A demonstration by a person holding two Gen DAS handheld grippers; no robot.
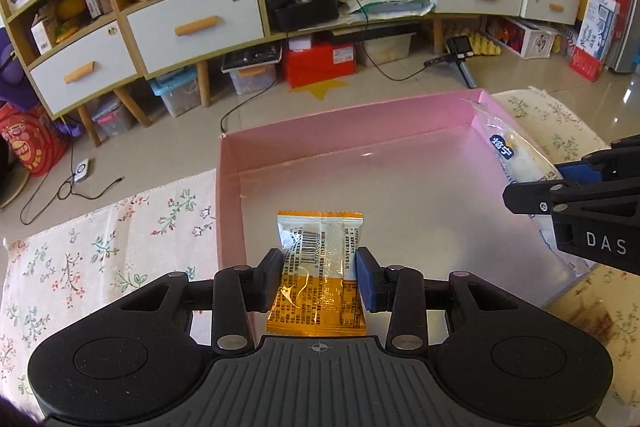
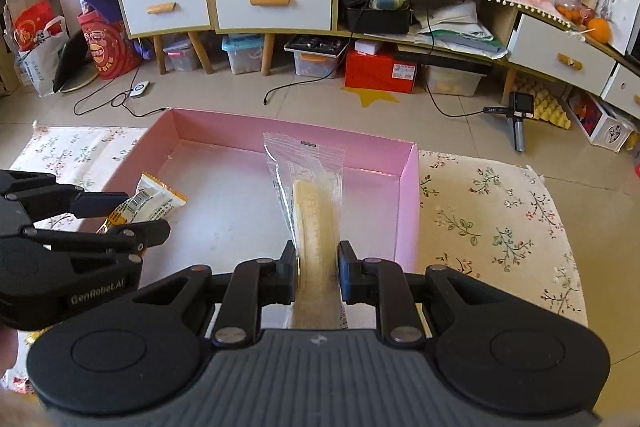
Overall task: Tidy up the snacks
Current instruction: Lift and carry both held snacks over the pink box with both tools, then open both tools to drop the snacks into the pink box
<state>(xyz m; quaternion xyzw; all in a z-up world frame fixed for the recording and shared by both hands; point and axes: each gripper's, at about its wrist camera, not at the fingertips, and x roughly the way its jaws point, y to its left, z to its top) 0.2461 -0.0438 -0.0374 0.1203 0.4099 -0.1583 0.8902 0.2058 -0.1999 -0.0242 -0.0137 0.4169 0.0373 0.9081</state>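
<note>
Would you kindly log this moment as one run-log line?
left gripper: shut on orange-white foil snack packet | right gripper: shut on clear-wrapped pale snack bar | both over empty pink cardboard box

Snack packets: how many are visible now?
2. The orange snack packet is in the left gripper; the clear wafer packet is in the right gripper. Both above the pink box.

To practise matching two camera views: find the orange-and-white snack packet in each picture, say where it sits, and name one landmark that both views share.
Left wrist view: the orange-and-white snack packet is at bottom centre, clamped in the left tool over the pink box.
Right wrist view: the packet is at the left edge, over the box's left wall.
Shared landmark: the red box under the cabinet.
</note>
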